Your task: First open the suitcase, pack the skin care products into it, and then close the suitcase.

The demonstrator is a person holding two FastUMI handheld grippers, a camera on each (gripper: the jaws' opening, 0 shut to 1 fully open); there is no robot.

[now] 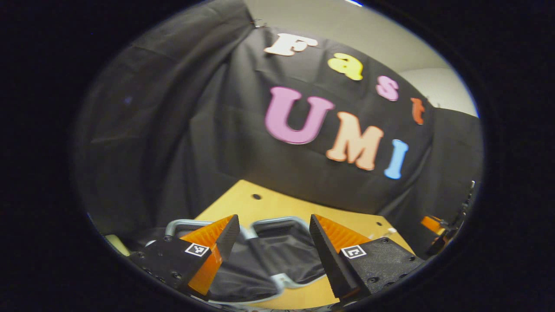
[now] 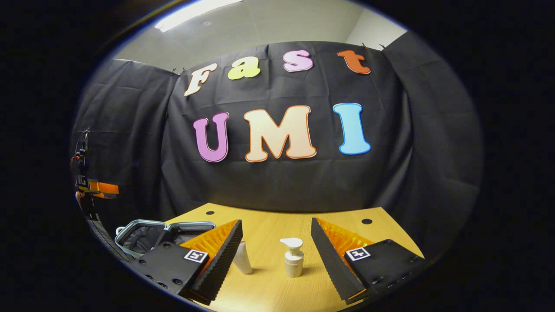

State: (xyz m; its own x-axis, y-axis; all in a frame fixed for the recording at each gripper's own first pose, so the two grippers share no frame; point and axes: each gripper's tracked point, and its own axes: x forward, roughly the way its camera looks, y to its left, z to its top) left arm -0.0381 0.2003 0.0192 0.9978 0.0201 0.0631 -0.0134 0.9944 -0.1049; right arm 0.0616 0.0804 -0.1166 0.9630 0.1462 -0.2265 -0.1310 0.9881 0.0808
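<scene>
Suitcase point(image 1: 269, 255) lies open on the bench point(image 2: 269, 225), left side. Pump bottle point(image 2: 293, 258) and tube point(image 2: 243, 259) stand ahead of right gripper point(image 2: 276, 255), fingers spread. Left gripper point(image 1: 274, 251) spread too. Bottle is light, rigid, likely slick: grab the body, not the pump head.

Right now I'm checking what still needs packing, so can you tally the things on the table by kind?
Suitcases: 1, the open suitcase, lying flat at the table's left side.
Pump bottles: 1, the white pump bottle, standing upright.
Tubes: 1, the white tube, partly behind a finger of the right gripper.
Total: 3
</scene>
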